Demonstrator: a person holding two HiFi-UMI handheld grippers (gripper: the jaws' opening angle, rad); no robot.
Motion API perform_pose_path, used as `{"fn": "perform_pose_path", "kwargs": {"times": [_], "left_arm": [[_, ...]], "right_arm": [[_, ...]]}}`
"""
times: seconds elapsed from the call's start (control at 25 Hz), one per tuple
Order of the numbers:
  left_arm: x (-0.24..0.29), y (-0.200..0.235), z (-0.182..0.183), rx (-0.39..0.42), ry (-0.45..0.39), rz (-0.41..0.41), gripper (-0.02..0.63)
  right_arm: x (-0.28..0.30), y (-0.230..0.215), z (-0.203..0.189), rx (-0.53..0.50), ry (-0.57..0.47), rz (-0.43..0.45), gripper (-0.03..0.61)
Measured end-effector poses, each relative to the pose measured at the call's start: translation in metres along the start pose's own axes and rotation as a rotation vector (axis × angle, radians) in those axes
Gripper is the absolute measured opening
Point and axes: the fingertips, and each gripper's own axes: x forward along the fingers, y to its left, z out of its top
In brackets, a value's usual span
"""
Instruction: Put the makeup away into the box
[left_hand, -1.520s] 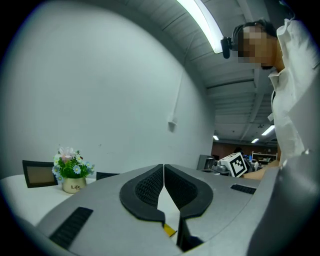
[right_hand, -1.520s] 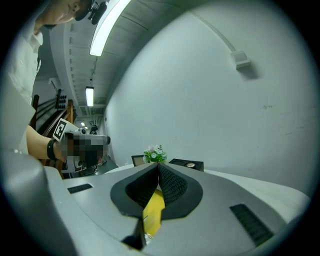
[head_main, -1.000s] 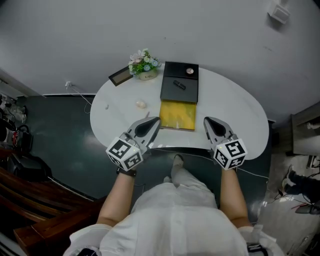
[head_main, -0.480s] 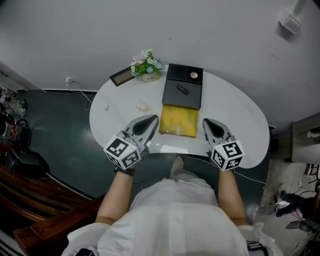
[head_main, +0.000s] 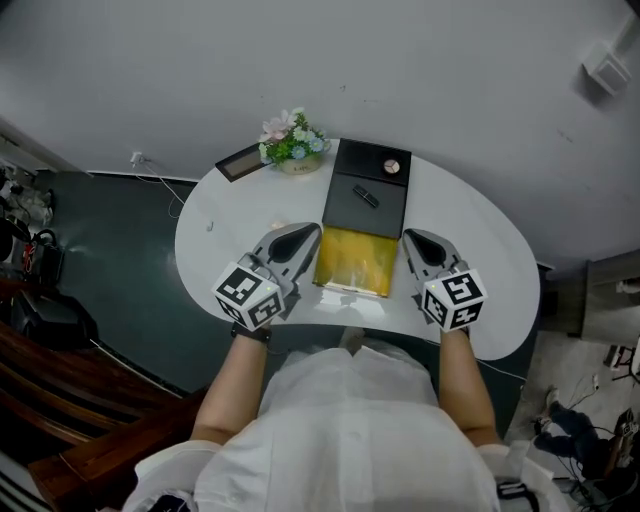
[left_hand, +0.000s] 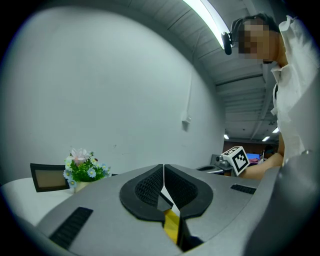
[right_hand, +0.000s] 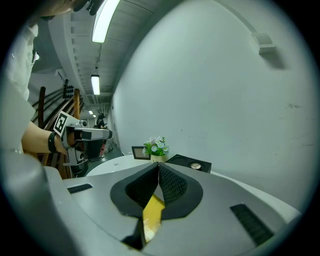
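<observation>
L tongs (head_main: 310, 234) + R tongs (head_main: 410, 238): both clenched, empty. Open box (head_main: 352, 268) on table (head_main: 480, 255): yellow half sits btwn the tips. Black half lies beyond, w/ makeup tube (head_main: 366, 196) + round compact (head_main: 391, 167) on it.

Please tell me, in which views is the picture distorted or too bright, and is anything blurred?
Left gripper view: strong fisheye with black corners; the light strip bends and burns out white; a mosaic patch sits at the top right. Right gripper view: the same fisheye, with the ceiling lamp overexposed. Head view: sharp, evenly lit, with only a faint sheen on the white table near its front edge.
</observation>
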Motion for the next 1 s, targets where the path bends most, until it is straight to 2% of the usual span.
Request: {"fn": "perform_pose_path", "kwargs": {"times": [0.16, 0.44, 0.64, 1.0], "left_arm": [[0.007, 0.016, -0.002, 0.009, 0.017, 0.03, 0.02], [0.021, 0.034, -0.017, 0.04, 0.068, 0.028, 0.02], [0.026, 0.045, -0.03, 0.033, 0.107, 0.009, 0.02], [0.022, 0.056, -0.051, 0.019, 0.169, -0.028, 0.02]], "right_arm": [[0.022, -0.003, -0.002, -0.045, 0.049, 0.044, 0.011], [0.062, -0.003, -0.015, -0.121, 0.151, 0.094, 0.014], [0.093, -0.008, -0.031, -0.167, 0.251, 0.098, 0.051], [0.139, -0.025, -0.058, -0.245, 0.442, 0.066, 0.072]]}}
